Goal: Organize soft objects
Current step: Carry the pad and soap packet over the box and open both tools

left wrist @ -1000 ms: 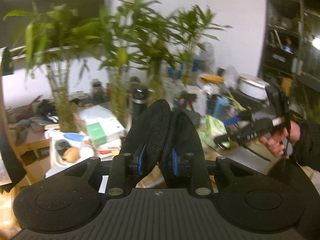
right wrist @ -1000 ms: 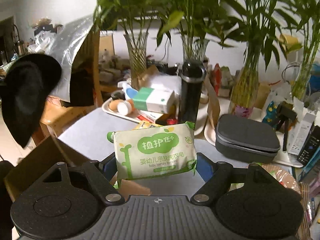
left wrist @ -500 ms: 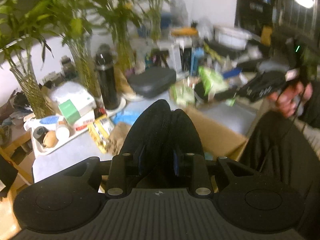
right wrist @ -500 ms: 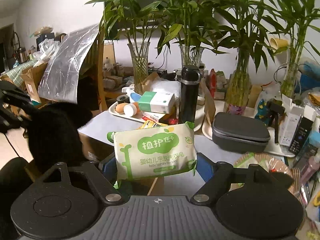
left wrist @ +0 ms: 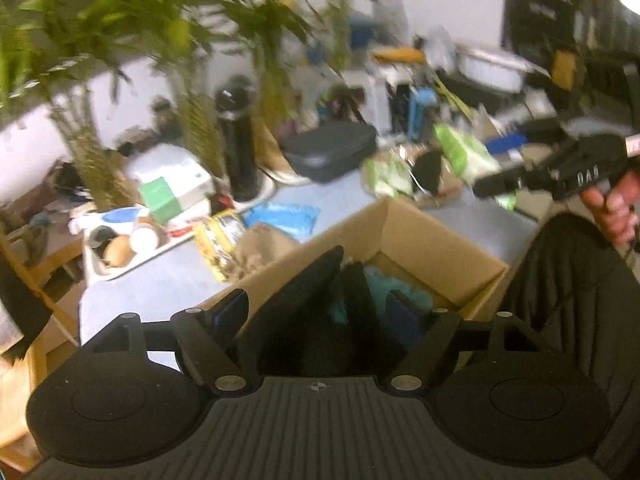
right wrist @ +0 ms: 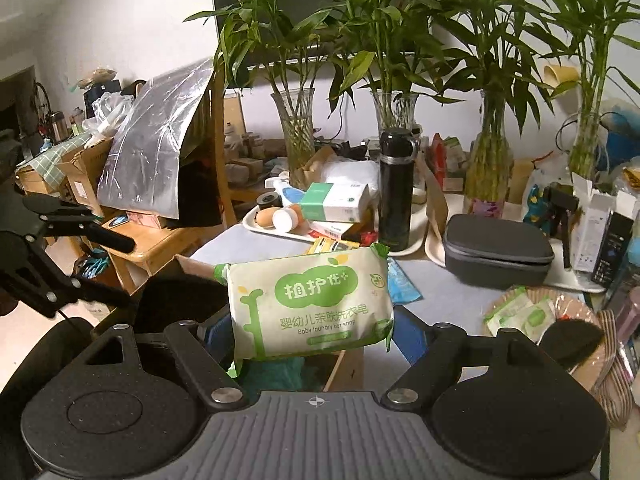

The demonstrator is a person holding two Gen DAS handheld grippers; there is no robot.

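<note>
I'm looking over a grey-blue desk (right wrist: 448,292) crowded with clutter, a white wall behind it and a silver foil sheet (right wrist: 156,140) draped at the left. Four glass vases of bamboo (right wrist: 298,136) line the back. I count one black flask (right wrist: 395,188), one grey zip case (right wrist: 496,252), one white tray (right wrist: 256,226) with small jars and a green-and-white box, and one open cardboard box (left wrist: 404,236) at the desk's near edge.

My left claw (left wrist: 324,320) hangs over that box. Its jaws have just been opening and now stand wide; the black soft pads (left wrist: 316,300) sit between them, slumped into the box over something teal, and the fingers no longer press on them. This view is blurred.

My right claw (right wrist: 312,320) stands wide too, but clamped on the ends of one green-and-white soap pack (right wrist: 308,300), held upright above the box's edge. Two more such packs (right wrist: 520,312) lie on a woven mat at the right, beside one more black pad (right wrist: 572,340).
</note>
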